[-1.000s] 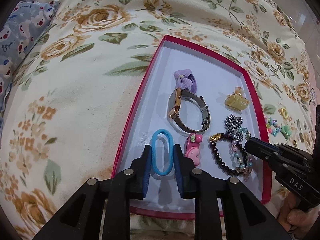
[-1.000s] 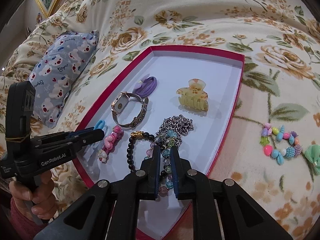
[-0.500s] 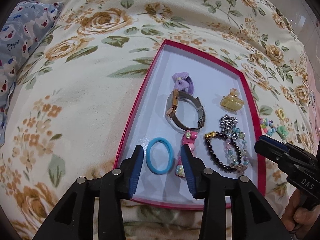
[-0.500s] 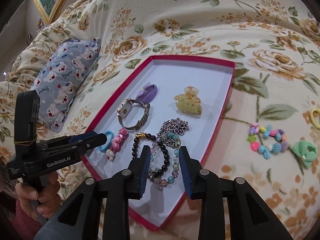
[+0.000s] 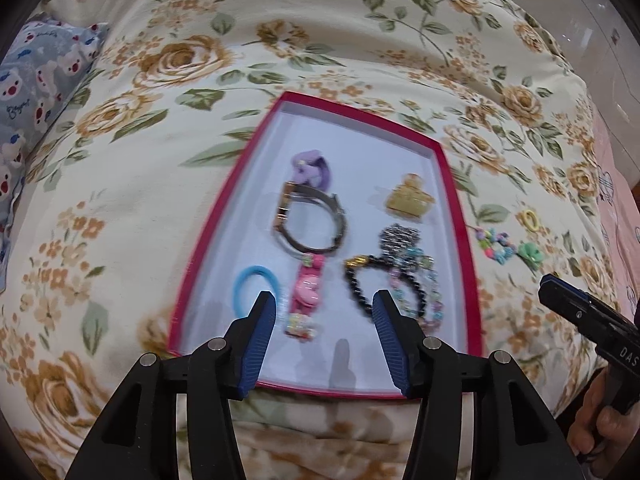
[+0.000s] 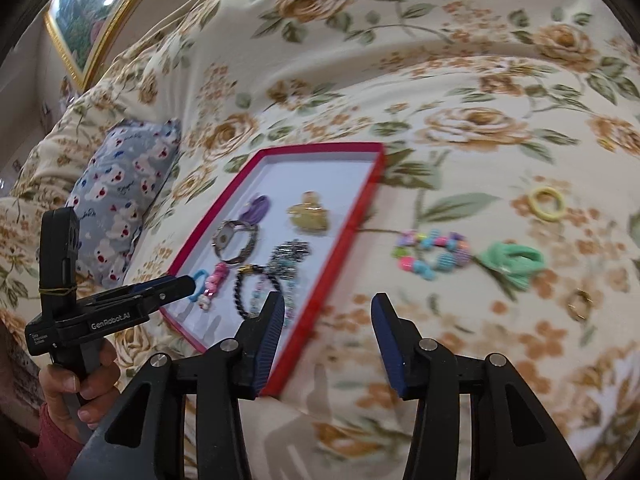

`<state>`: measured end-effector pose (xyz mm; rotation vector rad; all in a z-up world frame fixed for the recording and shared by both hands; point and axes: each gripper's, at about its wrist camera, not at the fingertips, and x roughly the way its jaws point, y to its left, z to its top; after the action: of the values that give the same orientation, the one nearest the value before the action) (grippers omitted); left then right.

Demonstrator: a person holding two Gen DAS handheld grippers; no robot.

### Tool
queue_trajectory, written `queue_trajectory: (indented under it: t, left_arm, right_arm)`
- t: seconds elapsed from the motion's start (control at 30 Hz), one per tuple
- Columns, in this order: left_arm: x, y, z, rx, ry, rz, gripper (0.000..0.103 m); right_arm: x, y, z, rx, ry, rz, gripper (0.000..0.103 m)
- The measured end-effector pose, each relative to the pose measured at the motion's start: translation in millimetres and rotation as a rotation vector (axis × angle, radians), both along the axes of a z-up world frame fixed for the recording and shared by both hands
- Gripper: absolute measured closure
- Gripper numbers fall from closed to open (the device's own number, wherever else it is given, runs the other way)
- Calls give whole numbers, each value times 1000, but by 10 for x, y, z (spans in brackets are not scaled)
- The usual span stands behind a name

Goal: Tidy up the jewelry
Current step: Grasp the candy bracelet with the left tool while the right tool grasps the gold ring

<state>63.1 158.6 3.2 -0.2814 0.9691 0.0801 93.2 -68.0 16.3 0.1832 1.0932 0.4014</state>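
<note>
A red-rimmed white tray lies on the floral bedspread. In it are a blue hair ring, a pink clip, a watch, a purple bow tie, a yellow claw clip and beaded bracelets. My left gripper hovers above the tray's near end, its jaws opening, nothing between them. My right gripper hangs over the tray's right rim and the bedspread, jaws opening, empty. On the cover to the right lie a pastel bead bracelet, a green bow tie, a yellow ring and a small gold ring.
A blue patterned pillow lies left of the tray. A framed picture hangs at the far left. A person's hand holds the left gripper's handle. The bedspread bulges upward behind the tray.
Both grippers let go and opened: the left released the blue hair ring, the right released the beaded bracelet, both now lying in the tray. Both rose and pulled back; the right swung right.
</note>
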Motion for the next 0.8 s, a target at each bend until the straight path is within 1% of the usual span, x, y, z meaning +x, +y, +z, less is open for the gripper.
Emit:
queue_trajectory:
  t: [0.17, 0.4, 0.8]
  left_arm:
    - [16, -201, 36, -2, -4, -54, 52]
    - [61, -464, 93, 13, -13, -126, 50]
    - [192, -752, 119, 34, -9, -189, 45]
  right_arm:
    - [-83, -297, 37, -15, -6, -60, 56]
    - [-187, -680, 103, -42, -18, -149, 55]
    - [-278, -1054, 203, -83, -51, -222, 55]
